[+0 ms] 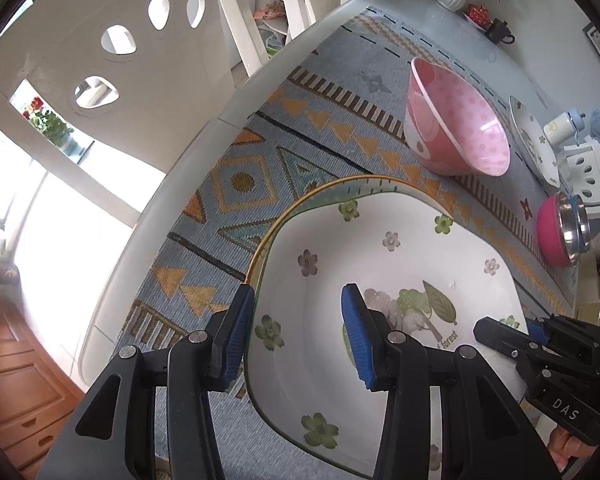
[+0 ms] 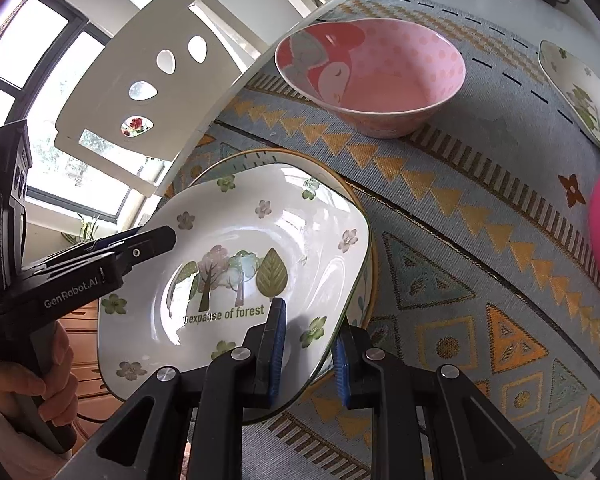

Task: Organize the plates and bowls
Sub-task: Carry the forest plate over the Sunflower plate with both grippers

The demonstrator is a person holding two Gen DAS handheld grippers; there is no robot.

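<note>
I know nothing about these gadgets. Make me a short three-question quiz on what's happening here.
1. True or false: only one gripper holds the square floral plate.
2. What lies directly under that plate? A) a yellow-rimmed plate B) the pink bowl C) bare cloth
3. Fill in: the pink bowl stands on the patterned ____.

Key: 1 false: the left gripper and right gripper each clamp an edge. 2 A. 3 table runner.
</note>
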